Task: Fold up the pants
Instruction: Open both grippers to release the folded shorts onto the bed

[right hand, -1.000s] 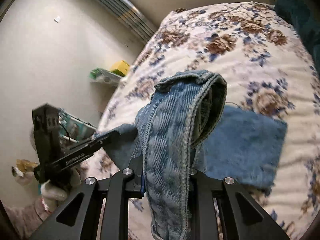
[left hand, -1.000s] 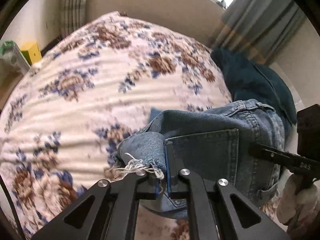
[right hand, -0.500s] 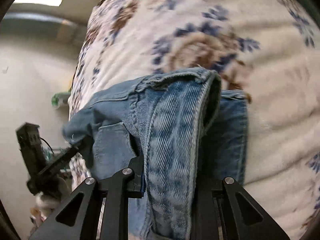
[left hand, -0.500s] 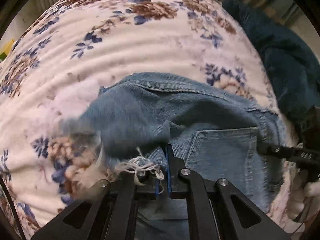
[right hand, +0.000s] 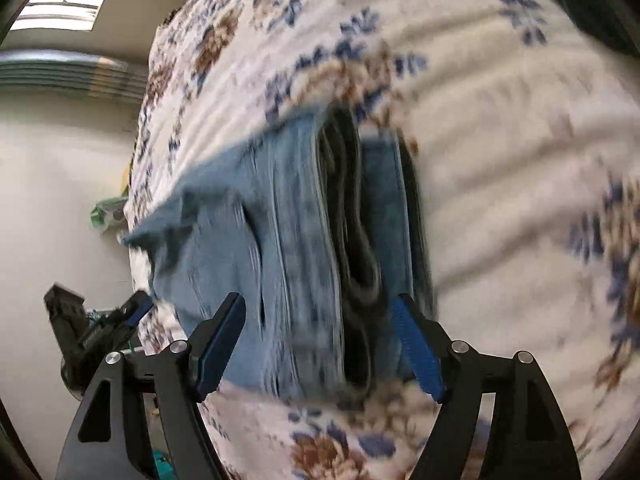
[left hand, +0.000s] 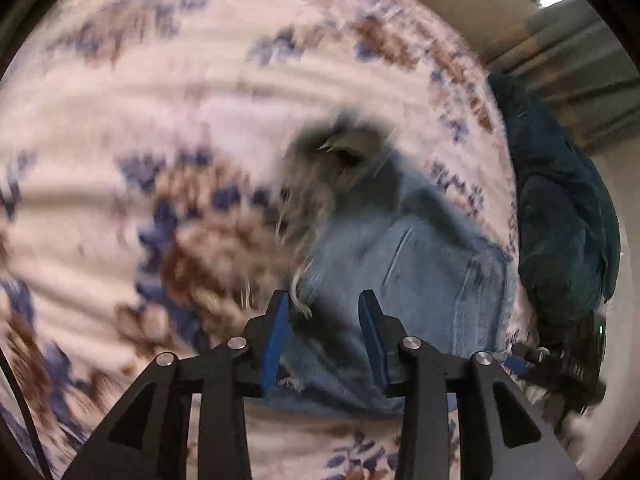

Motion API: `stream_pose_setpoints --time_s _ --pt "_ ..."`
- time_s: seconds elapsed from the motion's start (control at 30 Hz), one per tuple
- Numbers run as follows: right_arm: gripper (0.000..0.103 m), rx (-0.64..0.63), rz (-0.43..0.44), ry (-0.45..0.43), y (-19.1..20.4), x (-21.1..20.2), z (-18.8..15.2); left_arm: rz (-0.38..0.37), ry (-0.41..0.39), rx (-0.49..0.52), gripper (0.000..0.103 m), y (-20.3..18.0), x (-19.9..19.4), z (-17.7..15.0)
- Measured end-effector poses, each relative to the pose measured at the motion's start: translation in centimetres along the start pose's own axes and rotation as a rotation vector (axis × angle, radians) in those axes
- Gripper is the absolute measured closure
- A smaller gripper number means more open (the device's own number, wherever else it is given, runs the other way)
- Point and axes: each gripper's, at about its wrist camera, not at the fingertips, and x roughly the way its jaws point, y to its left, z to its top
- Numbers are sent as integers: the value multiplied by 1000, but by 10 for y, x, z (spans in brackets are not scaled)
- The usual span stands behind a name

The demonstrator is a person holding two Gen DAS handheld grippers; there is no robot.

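The blue denim pants lie folded on the floral bedspread, blurred by motion. My left gripper is open, its blue-padded fingers either side of the frayed hem end. In the right wrist view the pants show as a stacked fold with the waistband edge toward the camera. My right gripper is open wide, its fingers astride that edge and holding nothing. Each gripper shows in the other's view, at the right edge and the lower left.
A dark teal blanket lies along the bed's right side. A wall, a window and green and yellow clutter lie beyond the bed's left edge. Curtains hang behind the bed.
Both grippers have opened and let go of the denim, which now rests folded on the bed. Both cameras have moved, and the frames are blurred.
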Motion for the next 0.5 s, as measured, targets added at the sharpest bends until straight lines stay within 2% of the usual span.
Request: stream_pose_setpoints --time_s 0.07,0.13,0.17,0.2,0.23,0.37,0.5 --pt "25 19 -13 34 -2 14 -21 -20 64 -25 70 2 26 -5" --pt "25 60 19 57 -7 31 -41 8 53 -7 71 -1 35 -9" --pt "33 72 30 54 -8 36 -46 11 25 10 74 -4 35 -11" --pt "39 85 39 33 -10 39 -52 27 -10 45 83 -7 31 -14" --pt "56 90 24 0 -11 40 -58 47 -41 92 98 -13 25 -20" --pt "74 105 17 -100 -13 26 -71 59 -123 204 99 -27 -3 -51" --pt "77 91 -32 -151 -14 11 -73 57 -94 215 100 -24 -7 -75"
